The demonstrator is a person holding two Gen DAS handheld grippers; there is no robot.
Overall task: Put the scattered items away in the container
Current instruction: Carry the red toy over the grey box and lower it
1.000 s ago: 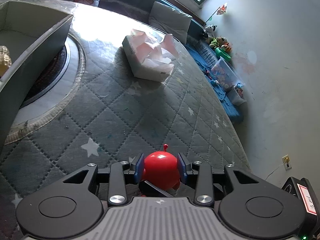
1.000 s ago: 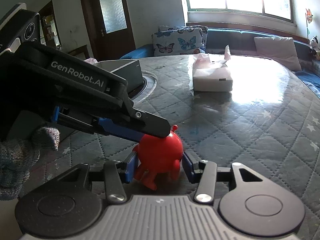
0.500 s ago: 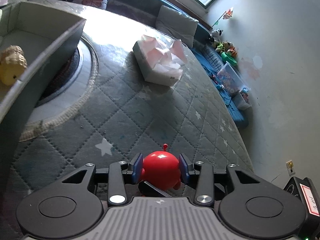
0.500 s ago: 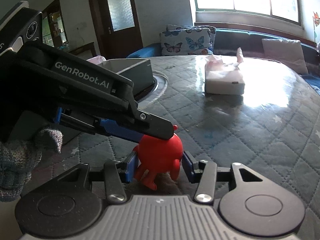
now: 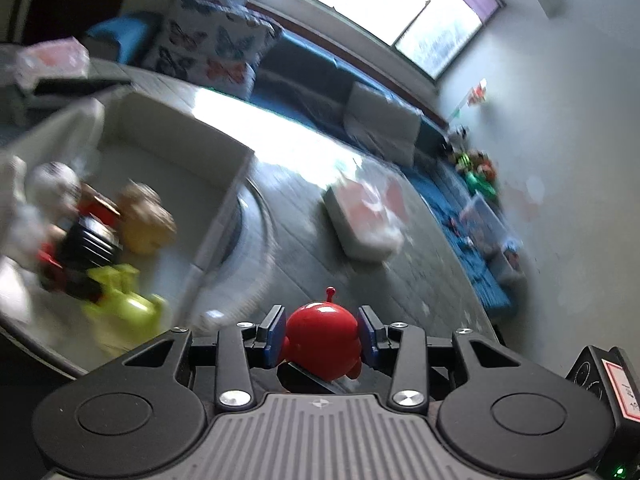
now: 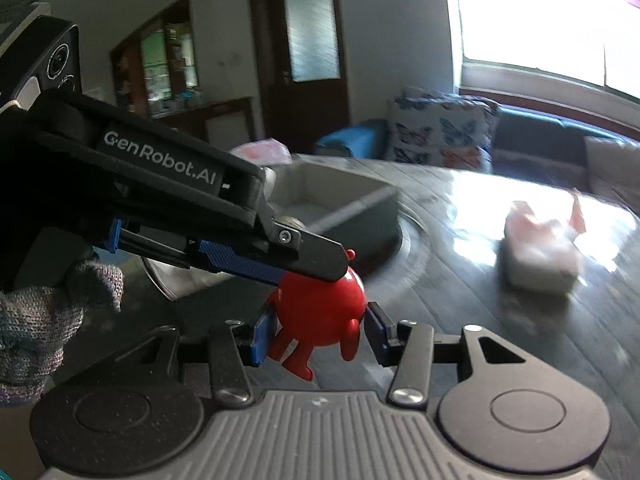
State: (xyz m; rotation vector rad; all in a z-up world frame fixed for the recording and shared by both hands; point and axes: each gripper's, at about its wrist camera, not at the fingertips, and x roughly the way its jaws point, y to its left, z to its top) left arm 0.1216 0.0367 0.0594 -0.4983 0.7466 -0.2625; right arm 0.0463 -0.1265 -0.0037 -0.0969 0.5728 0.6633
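Note:
A round red toy (image 5: 322,344) with a small antenna hangs above the quilted table, caught between both grippers. My left gripper (image 5: 322,336) is shut on it, blue pads against its two sides. Seen from the right wrist, the left gripper's upper finger (image 6: 312,252) lies across the top of the red toy (image 6: 320,312), and the other finger is hidden behind it. My right gripper (image 6: 320,338) is shut on the toy's flanks, legs dangling. The grey open box (image 5: 176,136) lies to the left, holding several toys, among them a yellow-brown figure (image 5: 146,220) and a green one (image 5: 124,304).
A tissue box (image 5: 360,220) with pink tissue stands on the table further back right, also visible as the tissue box (image 6: 540,256). The grey box (image 6: 352,208) sits on a round inset ring. A gloved hand (image 6: 40,320) holds the left gripper. A sofa with cushions runs behind the table.
Both grippers have risen with the red toy and swung left toward the grey box. The box's inside and its toys have come into the left wrist view, now blurred.

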